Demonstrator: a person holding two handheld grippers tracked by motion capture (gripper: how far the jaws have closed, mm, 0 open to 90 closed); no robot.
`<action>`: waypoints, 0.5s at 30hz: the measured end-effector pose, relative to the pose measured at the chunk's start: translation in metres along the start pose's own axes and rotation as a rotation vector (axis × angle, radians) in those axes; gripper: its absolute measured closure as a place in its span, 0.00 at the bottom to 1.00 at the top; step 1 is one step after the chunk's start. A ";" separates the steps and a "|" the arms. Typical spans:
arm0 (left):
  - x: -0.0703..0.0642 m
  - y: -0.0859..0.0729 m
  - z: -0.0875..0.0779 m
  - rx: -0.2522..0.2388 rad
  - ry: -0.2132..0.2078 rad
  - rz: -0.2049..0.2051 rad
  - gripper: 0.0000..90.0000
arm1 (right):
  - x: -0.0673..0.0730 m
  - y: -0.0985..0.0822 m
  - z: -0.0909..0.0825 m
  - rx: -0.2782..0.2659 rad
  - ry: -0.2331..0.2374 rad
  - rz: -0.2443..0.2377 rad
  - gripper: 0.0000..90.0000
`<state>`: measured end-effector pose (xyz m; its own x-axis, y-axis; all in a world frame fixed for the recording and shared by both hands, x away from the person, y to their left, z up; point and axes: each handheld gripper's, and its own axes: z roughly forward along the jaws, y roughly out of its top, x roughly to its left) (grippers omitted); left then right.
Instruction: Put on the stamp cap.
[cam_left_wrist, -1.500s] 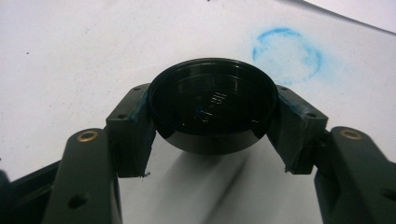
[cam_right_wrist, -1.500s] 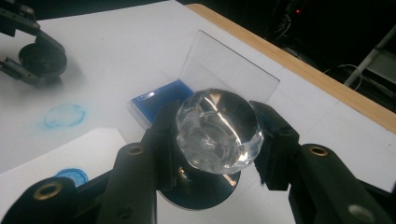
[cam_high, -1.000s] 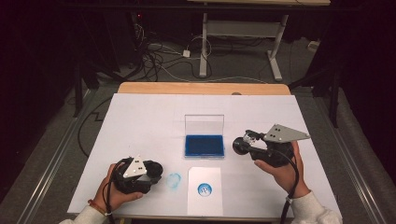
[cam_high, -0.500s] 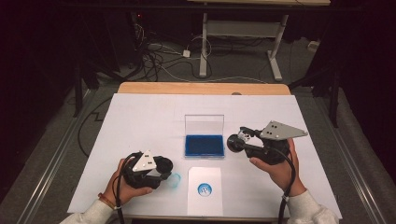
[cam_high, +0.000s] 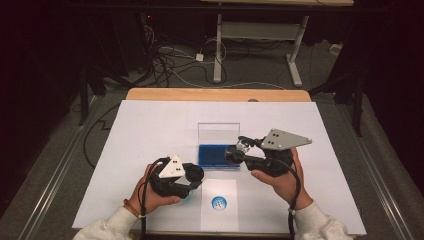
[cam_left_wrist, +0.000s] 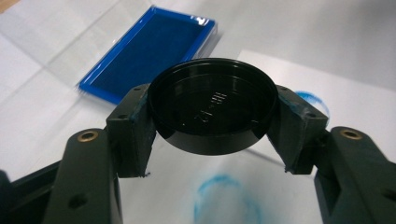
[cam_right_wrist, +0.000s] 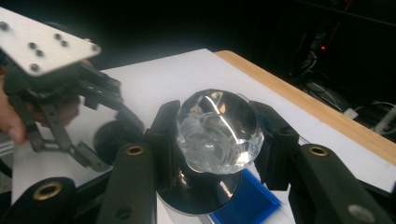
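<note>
Two grippers above white table (cam_high: 150, 130). At left, left gripper (cam_left_wrist: 212, 116) clamped on black round lid (cam_left_wrist: 212, 109), raised lettering unreadable, blue smudges on paper beneath. Middle: blue ink pad (cam_high: 218, 155), white card (cam_high: 219, 202) bearing blue stamp mark. At right, right gripper (cam_right_wrist: 217, 135) squeezing clear faceted knob (cam_right_wrist: 219, 126) of stamp over pad.
</note>
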<state>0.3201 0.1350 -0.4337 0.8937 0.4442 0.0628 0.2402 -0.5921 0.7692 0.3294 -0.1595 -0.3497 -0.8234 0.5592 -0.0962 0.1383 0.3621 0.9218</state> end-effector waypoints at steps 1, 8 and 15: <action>-0.001 0.002 0.001 -0.004 -0.006 0.000 0.41 | 0.003 0.001 0.002 0.000 0.011 -0.002 0.64; -0.006 0.011 0.007 -0.023 -0.019 0.010 0.41 | 0.017 0.002 0.019 0.015 0.075 -0.009 0.64; -0.014 0.016 0.010 -0.020 -0.042 0.035 0.41 | 0.026 -0.002 0.028 0.031 0.113 -0.005 0.64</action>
<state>0.3154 0.1131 -0.4287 0.9167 0.3945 0.0633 0.2013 -0.5928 0.7798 0.3229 -0.1248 -0.3647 -0.8805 0.4707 -0.0560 0.1497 0.3884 0.9092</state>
